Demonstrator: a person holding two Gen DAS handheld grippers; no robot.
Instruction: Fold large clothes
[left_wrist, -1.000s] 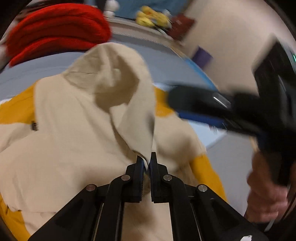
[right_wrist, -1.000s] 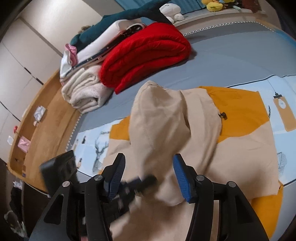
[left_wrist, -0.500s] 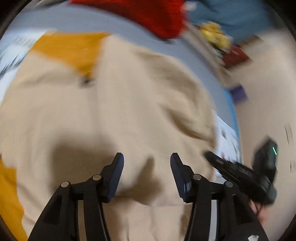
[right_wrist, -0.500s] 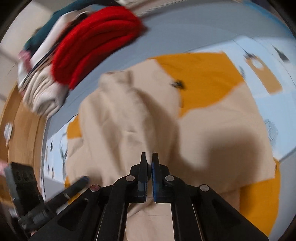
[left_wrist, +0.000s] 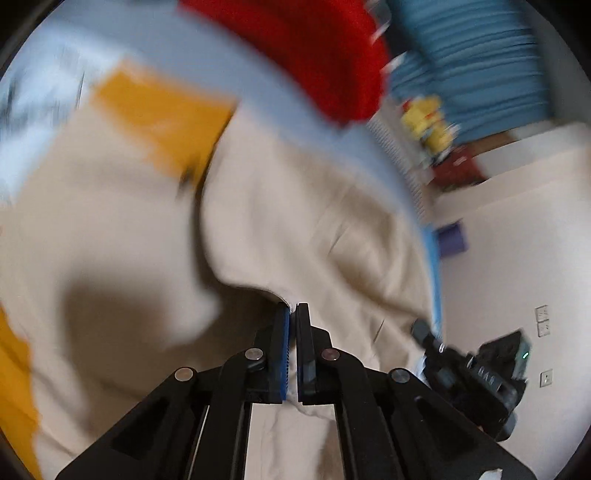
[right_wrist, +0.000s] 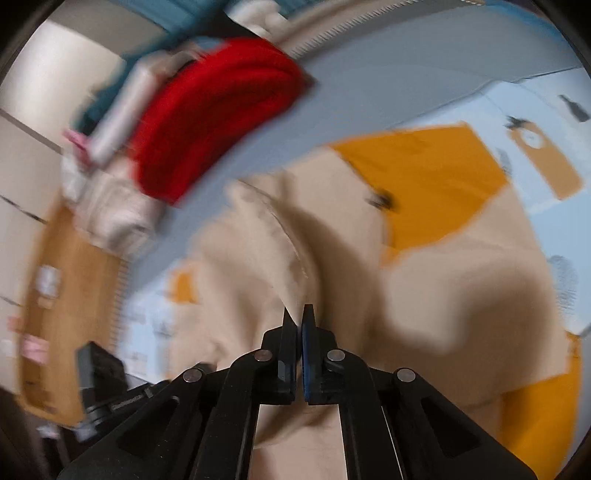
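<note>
Pinching beige fabric, the left gripper (left_wrist: 293, 314) and the right gripper (right_wrist: 298, 315) each have their jaws closed on an edge of the beige-and-orange hoodie (right_wrist: 424, 266), which lies spread on the light-blue bed sheet (right_wrist: 406, 85) near a folded red blanket (right_wrist: 218, 114).

matt beige cloth hoodie (left_wrist: 303, 229); fuzzy red blanket (right_wrist: 218, 118).

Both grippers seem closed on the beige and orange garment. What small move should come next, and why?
Probably lift both together and carry the pinched beige edge forward across the garment. The left gripper and right gripper each appear shut on beige cloth, which rises in a loose hump on the bed, so the fold looks unfinished.
</note>
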